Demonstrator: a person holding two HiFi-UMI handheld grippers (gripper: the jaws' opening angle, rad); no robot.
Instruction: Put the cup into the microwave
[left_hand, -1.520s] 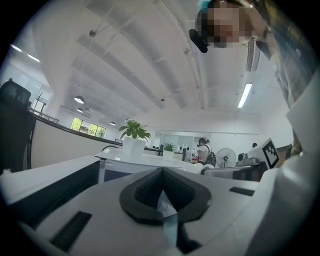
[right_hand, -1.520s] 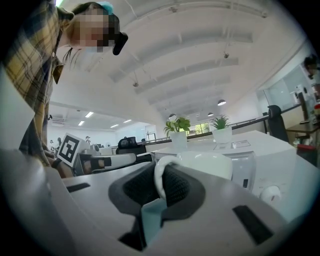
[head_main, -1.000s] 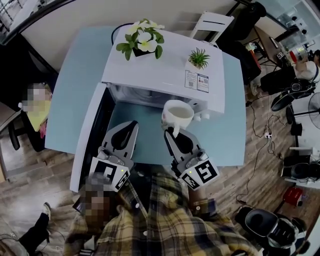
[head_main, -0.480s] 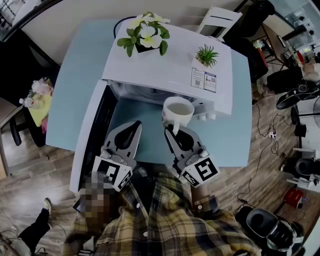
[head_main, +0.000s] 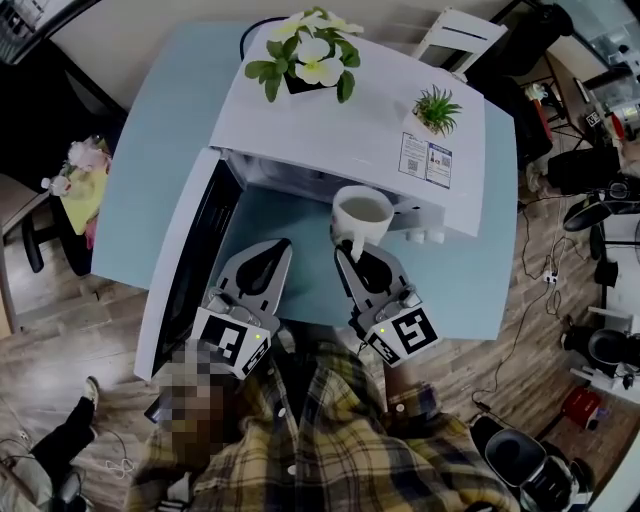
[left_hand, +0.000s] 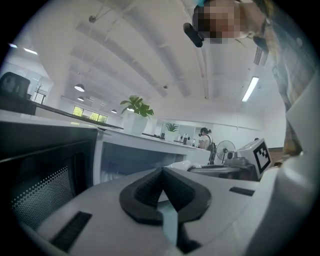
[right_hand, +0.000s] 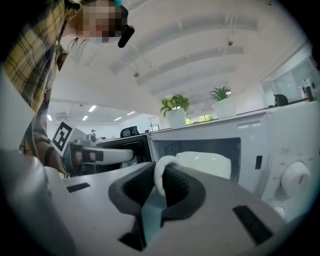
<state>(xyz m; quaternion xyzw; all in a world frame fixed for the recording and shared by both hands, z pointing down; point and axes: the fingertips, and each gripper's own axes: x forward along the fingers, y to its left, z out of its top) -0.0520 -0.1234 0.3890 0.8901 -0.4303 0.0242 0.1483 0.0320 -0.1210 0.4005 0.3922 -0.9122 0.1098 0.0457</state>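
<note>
A white cup (head_main: 362, 212) hangs in the air just in front of the open cavity of the white microwave (head_main: 350, 110). My right gripper (head_main: 352, 250) is shut on the cup's handle (right_hand: 161, 180), and the cup's body (right_hand: 202, 164) shows beyond the jaws against the dark cavity. My left gripper (head_main: 275, 245) hovers beside it on the left over the blue table, shut with nothing between its fingers. In the left gripper view the closed left gripper (left_hand: 162, 172) points at the microwave cavity (left_hand: 130, 157).
The microwave door (head_main: 185, 265) stands swung open at the left, close to my left gripper. A flower pot (head_main: 305, 60) and a small green plant (head_main: 438, 105) stand on the microwave's top. The blue table (head_main: 150, 170) ends just before the person's checked shirt.
Both grippers have sunk a little in front of the microwave opening, the cup still in the right one. The jaws look the same.
</note>
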